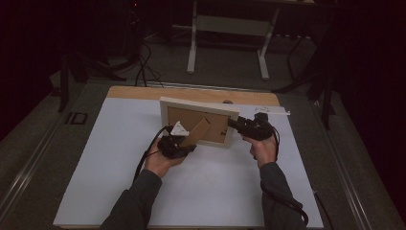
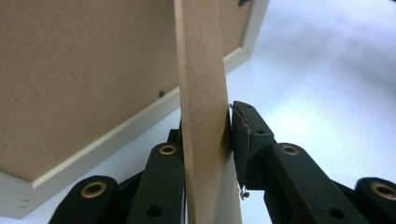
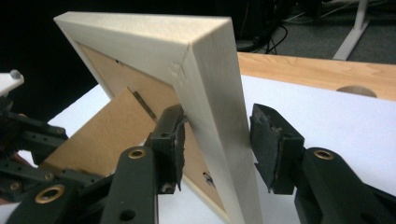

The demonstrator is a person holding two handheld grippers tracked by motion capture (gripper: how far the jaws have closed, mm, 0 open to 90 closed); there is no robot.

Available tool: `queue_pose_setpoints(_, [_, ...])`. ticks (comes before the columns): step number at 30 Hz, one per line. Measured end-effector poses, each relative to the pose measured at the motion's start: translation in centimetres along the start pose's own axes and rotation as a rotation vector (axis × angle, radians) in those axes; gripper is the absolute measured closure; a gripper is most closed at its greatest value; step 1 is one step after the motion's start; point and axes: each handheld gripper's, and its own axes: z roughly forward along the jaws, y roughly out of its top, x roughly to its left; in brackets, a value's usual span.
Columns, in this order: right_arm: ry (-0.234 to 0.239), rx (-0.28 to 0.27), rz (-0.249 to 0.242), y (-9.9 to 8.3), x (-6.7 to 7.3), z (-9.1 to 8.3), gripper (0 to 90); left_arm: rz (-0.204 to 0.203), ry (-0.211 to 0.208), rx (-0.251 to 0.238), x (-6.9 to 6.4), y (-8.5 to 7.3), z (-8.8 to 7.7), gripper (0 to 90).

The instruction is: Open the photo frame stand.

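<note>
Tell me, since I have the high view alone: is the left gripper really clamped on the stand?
Observer: Yes. The left gripper view shows the left gripper with both pads pressed on the stand, one on each face.
Operator: Does the right gripper grip the frame too?
Observer: No. In the right gripper view the right gripper straddles the side rail of the frame. The inner pad sits against the back, but there is a gap between the outer pad and the wood, so it is open.
</note>
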Motion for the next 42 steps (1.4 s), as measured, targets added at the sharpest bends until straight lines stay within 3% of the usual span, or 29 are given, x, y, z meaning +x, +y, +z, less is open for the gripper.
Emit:
queue_pose_setpoints(1, [0.000, -0.001, -0.006, 0.1, 0.1, 0.0, 54.4, 0.019, 0.006, 0.005, -0.3, 0.0, 0.2, 75.8])
queue_pose_setpoints(5, [0.003, -0.002, -0.027, 0.1, 0.3, -0.2, 53.9, 0.026, 0.007, 0.004, -0.5, 0.0, 0.4, 76.1])
queue_pose_setpoints(14, [0.044, -0.005, -0.026, -0.6, 0.5, -0.5, 52.2, 0.067, 0.008, -0.003, -1.4, 0.3, 0.2, 74.2])
queue_pose_setpoints(24, [0.067, 0.043, -0.112, -1.3, 1.7, -1.0, 48.7, 0.071, 0.009, -0.059, -1.6, 0.8, -0.8, 72.9])
queue_pose_setpoints(35, [0.098, 0.077, -0.129, -2.7, 1.6, -0.7, 45.8, 0.061, 0.015, -0.094, -1.4, 1.1, -1.4, 75.1])
queue_pose_setpoints(42, [0.095, 0.072, -0.127, -3.1, 1.6, -0.8, 45.5, 0.068, 0.006, -0.091, -1.6, 1.0, -1.3, 73.9])
